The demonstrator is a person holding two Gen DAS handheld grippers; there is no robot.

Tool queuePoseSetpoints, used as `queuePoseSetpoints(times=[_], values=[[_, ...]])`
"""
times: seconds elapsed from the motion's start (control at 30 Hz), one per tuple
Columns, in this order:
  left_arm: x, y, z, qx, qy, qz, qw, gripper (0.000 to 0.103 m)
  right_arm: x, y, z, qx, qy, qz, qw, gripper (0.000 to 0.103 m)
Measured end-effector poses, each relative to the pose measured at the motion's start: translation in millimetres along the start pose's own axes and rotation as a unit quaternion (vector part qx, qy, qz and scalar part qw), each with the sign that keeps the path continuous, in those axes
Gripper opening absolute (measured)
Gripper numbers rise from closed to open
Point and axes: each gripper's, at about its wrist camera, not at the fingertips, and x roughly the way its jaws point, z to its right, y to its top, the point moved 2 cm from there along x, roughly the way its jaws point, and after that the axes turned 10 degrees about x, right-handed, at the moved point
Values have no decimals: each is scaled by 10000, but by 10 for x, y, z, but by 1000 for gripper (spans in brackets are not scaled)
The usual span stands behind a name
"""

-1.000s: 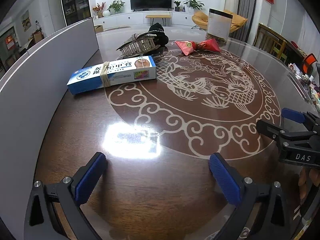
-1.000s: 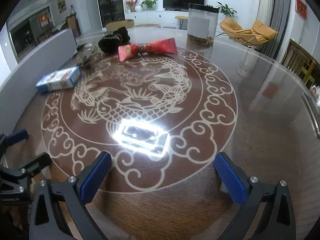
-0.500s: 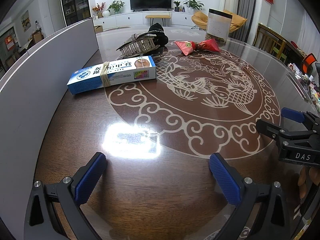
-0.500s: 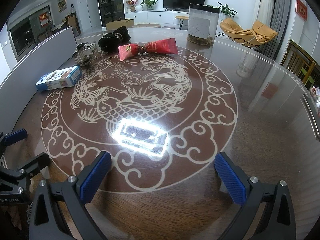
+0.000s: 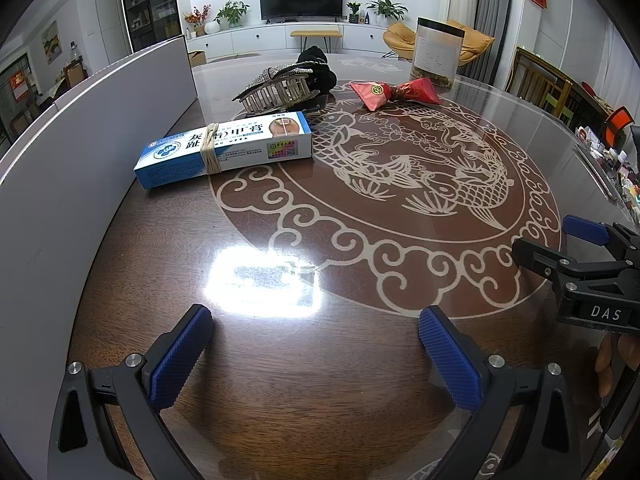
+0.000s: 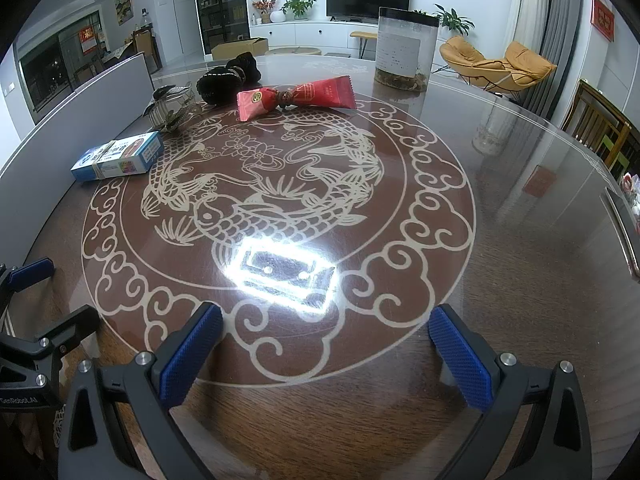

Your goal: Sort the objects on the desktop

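Two blue-padded grippers, left gripper (image 5: pixel 312 352) and right gripper (image 6: pixel 326 350), spread wide, empty, above glossy brown carp-patterned surface (image 6: pixel 500 280); blue-white rubber-banded carton (image 5: pixel 224 154), rhinestone hair claw (image 5: pixel 276 88), red foil sachet (image 6: pixel 296 98) lie beyond.

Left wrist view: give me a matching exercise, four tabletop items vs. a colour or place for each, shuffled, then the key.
Items:
1. ointment box
2. hair claw clip
3. candy pouch
4. clear jar

Descriptions:
A. red, tied at the middle
B. black lid, at the far edge of the table
C. blue and white, rubber band around it
D. rhinestone top, just behind the box

Pairs: 1-C, 2-D, 3-A, 4-B
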Motion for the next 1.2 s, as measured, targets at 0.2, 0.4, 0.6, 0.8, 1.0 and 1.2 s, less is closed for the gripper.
queuePoseSetpoints(times=[0.2,0.4,0.6,0.8,1.0,1.2], values=[[8,37,2,123,-101,-4,9999,103,-1,-2,-4,0,1,0,10000,103],[-5,672,-79,1166,80,416,9923,103,-3,-4,-5,-1,1,1,10000,103],[378,1485,-581,1227,-382,365,9910,103,-4,-5,-4,-2,1,0,10000,103],[795,1635,-703,1474,-558,-21,9875,103,-5,-5,-1,-3,2,0,10000,103],[953,1454,-688,1731,-672,-462,9815,103,-6,-4,-5,-4,2,-1,10000,103],[829,1108,-580,1934,-834,-688,9751,103,-5,-7,-4,-5,3,0,10000,103]])
